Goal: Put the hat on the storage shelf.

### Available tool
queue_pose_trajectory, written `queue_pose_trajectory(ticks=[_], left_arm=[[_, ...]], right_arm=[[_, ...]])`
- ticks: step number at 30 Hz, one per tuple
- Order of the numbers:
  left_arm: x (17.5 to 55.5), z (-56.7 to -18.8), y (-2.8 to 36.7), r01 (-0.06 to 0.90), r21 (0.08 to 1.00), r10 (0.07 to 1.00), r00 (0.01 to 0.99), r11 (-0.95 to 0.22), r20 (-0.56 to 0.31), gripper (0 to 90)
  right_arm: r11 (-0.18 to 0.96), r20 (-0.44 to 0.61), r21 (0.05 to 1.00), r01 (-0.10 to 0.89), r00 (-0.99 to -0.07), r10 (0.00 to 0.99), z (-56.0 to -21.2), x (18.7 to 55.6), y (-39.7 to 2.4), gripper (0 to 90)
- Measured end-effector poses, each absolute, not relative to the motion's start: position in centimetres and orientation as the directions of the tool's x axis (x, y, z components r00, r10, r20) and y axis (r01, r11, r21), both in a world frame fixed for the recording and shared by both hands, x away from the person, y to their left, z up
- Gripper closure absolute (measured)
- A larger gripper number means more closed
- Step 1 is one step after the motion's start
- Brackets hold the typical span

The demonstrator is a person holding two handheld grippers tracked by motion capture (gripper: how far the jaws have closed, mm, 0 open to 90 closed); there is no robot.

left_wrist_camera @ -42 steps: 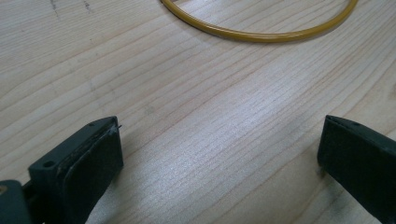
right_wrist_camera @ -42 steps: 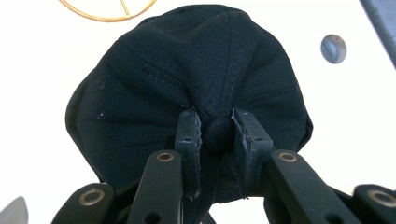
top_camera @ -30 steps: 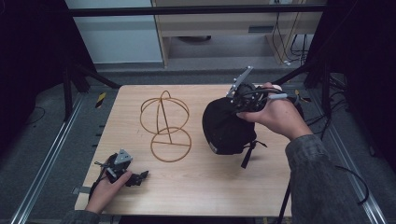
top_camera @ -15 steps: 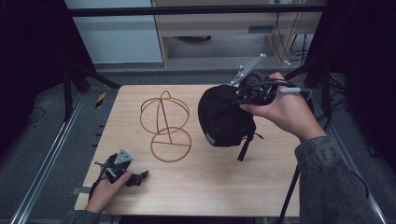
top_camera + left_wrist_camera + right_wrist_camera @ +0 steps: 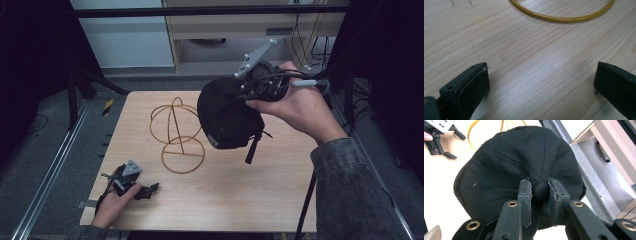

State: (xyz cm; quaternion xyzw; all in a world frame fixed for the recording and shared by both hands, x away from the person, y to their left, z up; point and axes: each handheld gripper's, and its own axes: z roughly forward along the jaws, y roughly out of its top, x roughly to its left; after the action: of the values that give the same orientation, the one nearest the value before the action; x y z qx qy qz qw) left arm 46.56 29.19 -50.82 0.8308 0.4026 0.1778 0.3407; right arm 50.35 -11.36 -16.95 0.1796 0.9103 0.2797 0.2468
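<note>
Left claw [image 5: 150,190]: I see it released, jaws wide, resting on the worktop [image 5: 240,200] at lower left of the high view.
Wire stand [image 5: 177,132]: left of centre, upright.
Black cap [image 5: 225,112]: centre, held off the worktop, just right of the stand.
Right claw [image 5: 539,192]: clenched on the cap's top button.

Black cap [image 5: 226,114] aloft (crown button pinched), strap dangling

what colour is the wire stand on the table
Yellow-gold; the wire stand shows best in the high view, beside the black cap.
</note>
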Motion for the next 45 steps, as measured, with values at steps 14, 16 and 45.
queue_pose_trajectory(ticks=[14, 16, 45], left_arm=[[46.6, -50.8, 29.2, 0.548, 0.71, 0.791, 0.611, -0.442, 0.022, 0.0], [46.6, -50.8, 29.2, 0.547, 0.709, 0.79, 0.612, -0.444, 0.022, 0.0], [46.6, -50.8, 29.2, 0.547, 0.71, 0.791, 0.612, -0.444, 0.023, 0.0]], right_arm=[[0.776, -0.38, 0.619, 0.123, -0.818, 0.432, -16.3, 49.7, -8.5, 73.7], [0.775, -0.38, 0.621, 0.118, -0.819, 0.429, -16.1, 49.7, -8.2, 73.7], [0.76, -0.369, 0.646, 0.073, -0.842, 0.394, -16.7, 51.3, -2.9, 73.7]])
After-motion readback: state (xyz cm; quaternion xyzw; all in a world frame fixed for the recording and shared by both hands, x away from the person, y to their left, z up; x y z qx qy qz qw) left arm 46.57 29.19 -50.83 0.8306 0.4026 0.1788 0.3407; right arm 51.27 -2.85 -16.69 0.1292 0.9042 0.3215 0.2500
